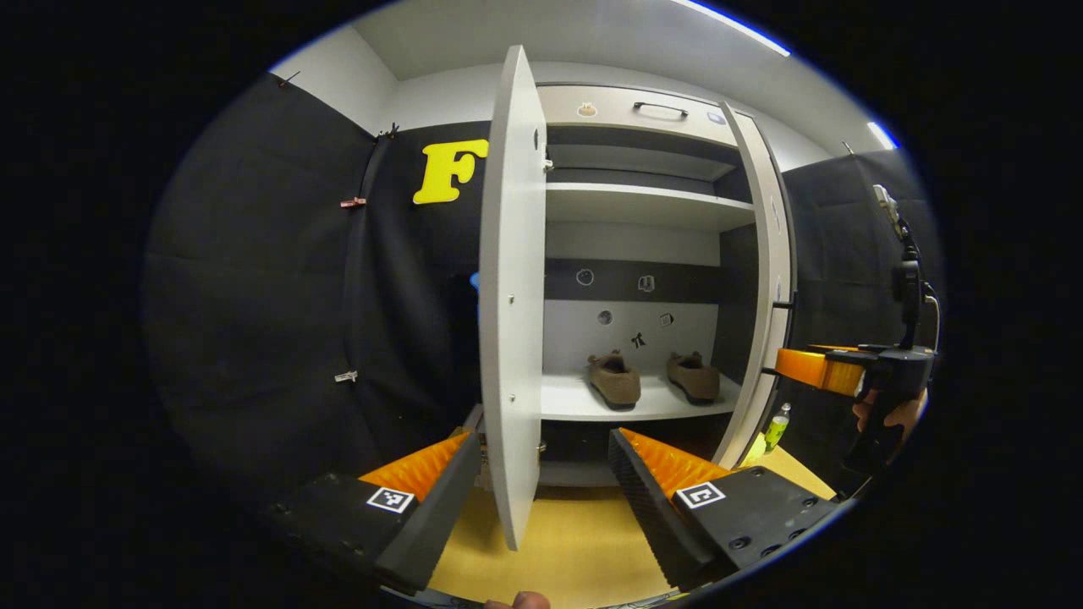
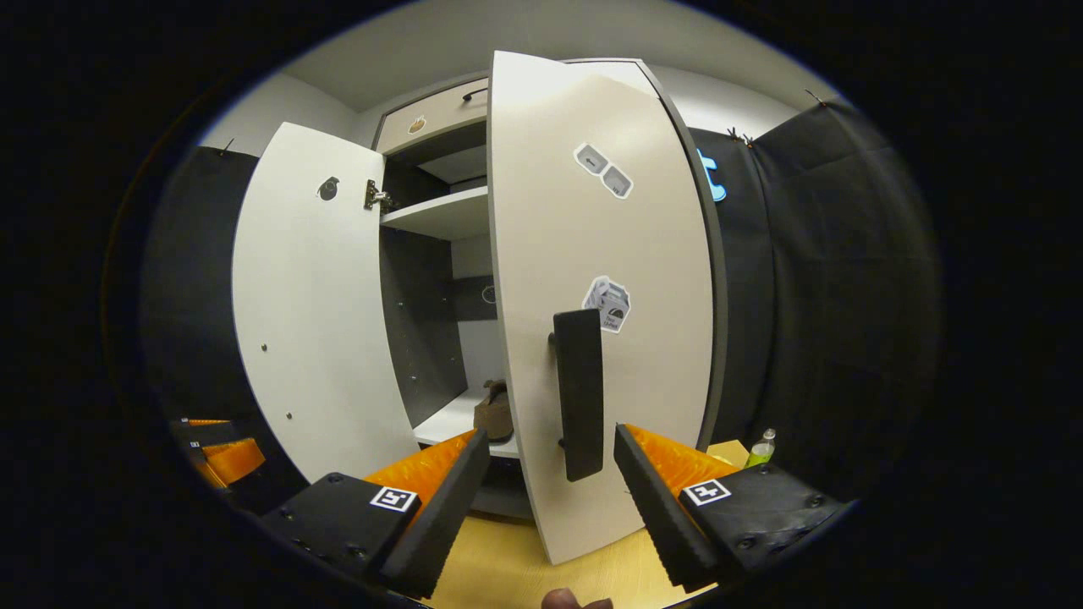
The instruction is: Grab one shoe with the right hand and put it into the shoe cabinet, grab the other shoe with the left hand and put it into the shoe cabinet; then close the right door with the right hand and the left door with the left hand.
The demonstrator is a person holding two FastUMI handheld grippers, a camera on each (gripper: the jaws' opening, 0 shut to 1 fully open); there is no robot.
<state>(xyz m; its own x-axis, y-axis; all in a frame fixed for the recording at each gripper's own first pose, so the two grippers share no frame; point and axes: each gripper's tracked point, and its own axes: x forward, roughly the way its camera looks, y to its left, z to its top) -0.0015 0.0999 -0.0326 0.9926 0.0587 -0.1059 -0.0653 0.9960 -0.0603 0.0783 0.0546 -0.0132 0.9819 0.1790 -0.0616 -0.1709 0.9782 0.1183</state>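
Two brown shoes (image 1: 615, 379) (image 1: 694, 375) sit side by side on the lower shelf (image 1: 584, 404) of the white shoe cabinet. Both doors stand open. In the left gripper view the left door (image 1: 512, 288) is edge-on, and my left gripper (image 1: 543, 440) is open with its fingers either side of the door's lower edge, not pressing it. My right gripper (image 2: 552, 433) is open in front of the right door (image 2: 609, 254), its fingers flanking the black handle (image 2: 579, 393). One shoe (image 2: 495, 412) peeks out behind that door. The right gripper (image 1: 799, 365) also appears near the right door (image 1: 766, 279).
A small green bottle (image 1: 777, 425) (image 2: 761, 447) stands on the wooden floor (image 1: 575, 541) right of the cabinet. Upper shelves (image 1: 647, 203) are bare. A drawer with a handle (image 1: 660, 107) tops the cabinet. My left gripper (image 2: 224, 457) shows beside the left door (image 2: 313, 296).
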